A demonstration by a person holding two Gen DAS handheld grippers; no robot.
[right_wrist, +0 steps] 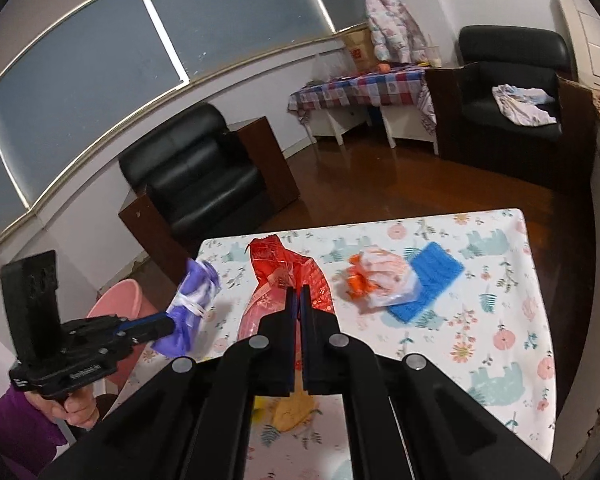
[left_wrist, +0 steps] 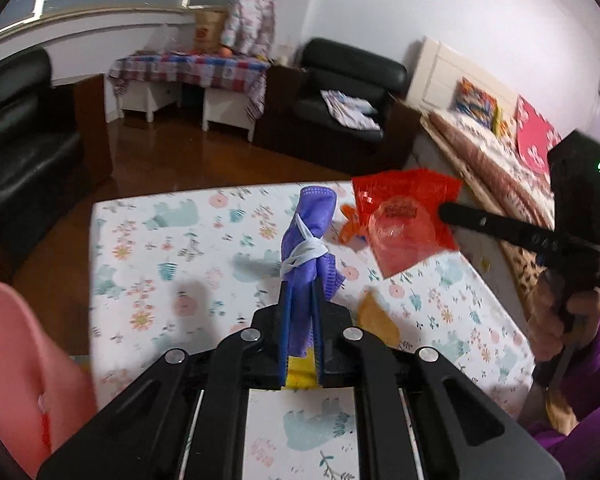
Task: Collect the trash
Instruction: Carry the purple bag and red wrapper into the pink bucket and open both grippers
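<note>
Two hand-held grippers are raised above a bench (right_wrist: 500, 344) covered in a white cloth printed with flowers and pale blue elephants. The left gripper (left_wrist: 300, 280) has its jaws closed narrowly on a crumpled purple face mask (left_wrist: 310, 236) with its white ear loops wound around it; the mask is lifted off the bench, above its left part. The right gripper (right_wrist: 298, 292) has its jaws pressed together on a shiny red plastic wrapper (right_wrist: 288, 276), which hangs from the fingertips above the middle of the bench. Lying on the bench toward its far right corner is a crumpled clear and orange plastic wrapper (right_wrist: 384, 280), partly overlapping a blue textured pad (right_wrist: 432, 276). Near the front edge, below the right gripper, lies a flat orange-yellow scrap (right_wrist: 294, 412). A pink bin (right_wrist: 120, 300) stands on the floor just beside the bench's left edge. A hand (right_wrist: 78, 408) in a purple sleeve (right_wrist: 16, 428) grips the left gripper's handle.
</note>
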